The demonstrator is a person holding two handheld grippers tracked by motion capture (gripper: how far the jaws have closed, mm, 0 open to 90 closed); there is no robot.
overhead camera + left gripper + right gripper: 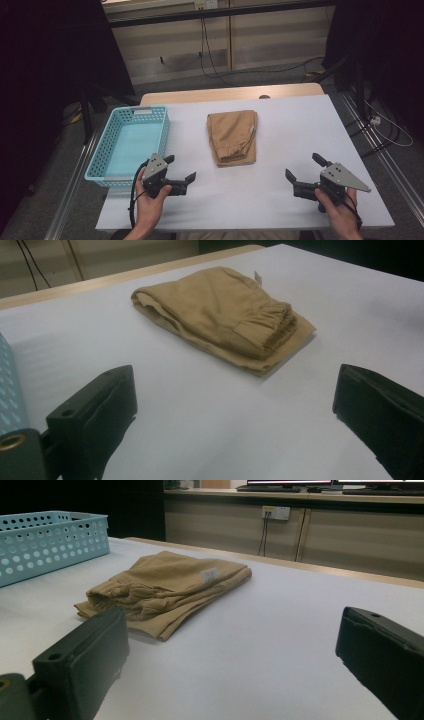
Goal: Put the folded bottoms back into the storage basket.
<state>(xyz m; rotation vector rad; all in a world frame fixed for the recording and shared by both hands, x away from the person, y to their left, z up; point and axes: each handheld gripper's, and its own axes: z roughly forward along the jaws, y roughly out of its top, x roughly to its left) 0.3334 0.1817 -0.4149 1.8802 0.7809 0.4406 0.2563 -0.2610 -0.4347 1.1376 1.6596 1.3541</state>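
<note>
Flanking folded tan shorts [232, 137], left claw [180, 169] and right claw [303, 167] gape released

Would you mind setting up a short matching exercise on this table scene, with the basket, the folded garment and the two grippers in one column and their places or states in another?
Things:
1. blue basket
2. tan folded garment
3. left gripper
4. right gripper

Places or states:
A. lies at the middle of the table
B. open, held over the table's near right part
C. empty, at the table's left edge
D. open, held just beside the basket's near corner

Pairs: 1-C, 2-A, 3-D, 4-B
</note>
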